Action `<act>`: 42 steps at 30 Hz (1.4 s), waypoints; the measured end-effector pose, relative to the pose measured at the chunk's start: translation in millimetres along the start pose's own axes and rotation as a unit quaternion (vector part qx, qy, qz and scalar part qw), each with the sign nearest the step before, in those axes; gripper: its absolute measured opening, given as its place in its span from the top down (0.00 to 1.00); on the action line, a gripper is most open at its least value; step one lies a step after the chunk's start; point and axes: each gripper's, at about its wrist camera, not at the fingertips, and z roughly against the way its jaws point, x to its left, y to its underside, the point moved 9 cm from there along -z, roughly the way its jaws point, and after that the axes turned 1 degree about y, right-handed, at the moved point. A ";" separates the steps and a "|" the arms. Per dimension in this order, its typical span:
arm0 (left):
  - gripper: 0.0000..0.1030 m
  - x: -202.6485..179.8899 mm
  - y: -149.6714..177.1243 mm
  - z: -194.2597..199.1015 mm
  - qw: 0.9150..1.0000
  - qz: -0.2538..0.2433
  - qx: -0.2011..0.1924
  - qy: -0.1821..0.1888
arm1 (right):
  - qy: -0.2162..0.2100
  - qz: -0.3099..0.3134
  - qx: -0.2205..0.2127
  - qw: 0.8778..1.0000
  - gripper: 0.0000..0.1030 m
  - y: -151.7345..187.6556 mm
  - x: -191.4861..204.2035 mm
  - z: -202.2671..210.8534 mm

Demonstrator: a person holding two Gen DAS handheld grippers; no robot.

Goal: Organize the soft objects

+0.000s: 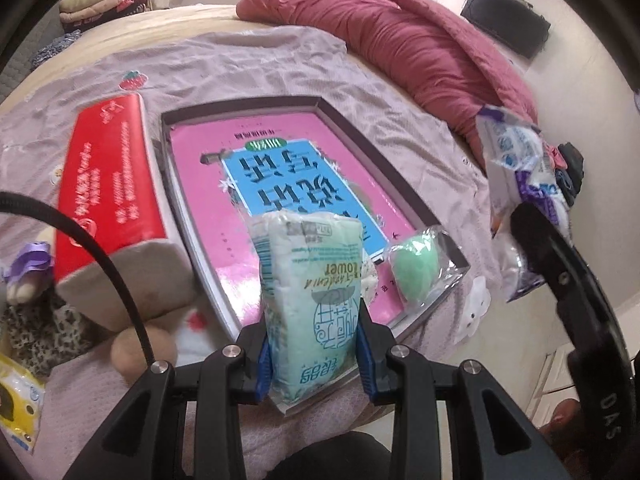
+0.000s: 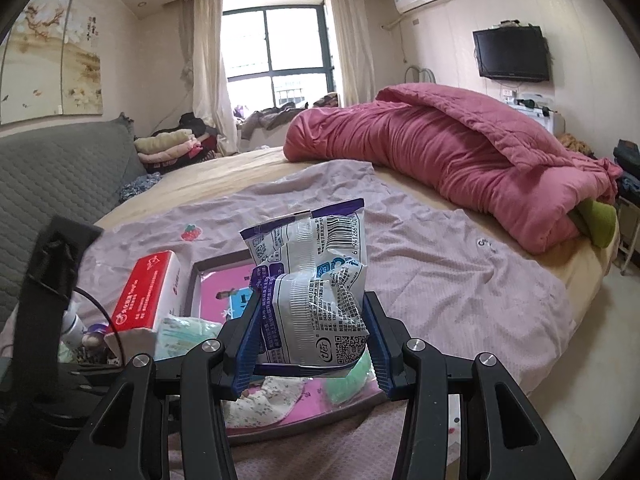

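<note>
Blue-padded left tongs (image 1: 316, 354) clamp a pale green tissue pack (image 1: 310, 300) above the pink-lined tray (image 1: 400, 176) on the bed. Right tongs (image 2: 314, 346) grip a crinkled white-and-purple packet (image 2: 310, 280).

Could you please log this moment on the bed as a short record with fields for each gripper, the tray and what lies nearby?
left gripper: jaws shut on a pale green tissue pack, held above the tray's near end
right gripper: jaws shut on a crinkled white and purple packet
tray: dark rim, pink printed floor, on the lilac sheet
in tray: wrapped green sponge
beside tray: red tissue box
far side: pink quilt
</note>
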 end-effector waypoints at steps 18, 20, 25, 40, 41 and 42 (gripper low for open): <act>0.66 3.8 10.2 -27.0 1.000 -0.004 0.015 -0.010 | -0.032 0.001 0.080 0.996 0.52 33.9 8.1 -48.1; 0.66 3.7 11.7 -27.7 1.000 -0.007 0.014 -0.012 | -0.032 0.001 0.086 0.996 0.52 35.7 9.0 -53.4; 0.66 4.7 12.7 -28.2 1.000 -0.008 0.014 -0.010 | -0.029 0.002 0.101 0.994 0.52 40.7 9.5 -63.1; 0.66 6.2 14.5 -28.1 1.000 -0.005 0.007 -0.002 | -0.035 -0.016 0.147 0.988 0.50 55.2 16.3 -85.8; 0.66 6.2 14.4 -28.1 1.000 -0.006 0.007 -0.002 | -0.035 -0.019 0.150 0.988 0.50 55.9 16.8 -87.3; 0.66 5.7 14.6 -28.3 1.000 -0.008 0.007 -0.003 | -0.035 -0.023 0.153 0.987 0.50 57.1 16.7 -88.6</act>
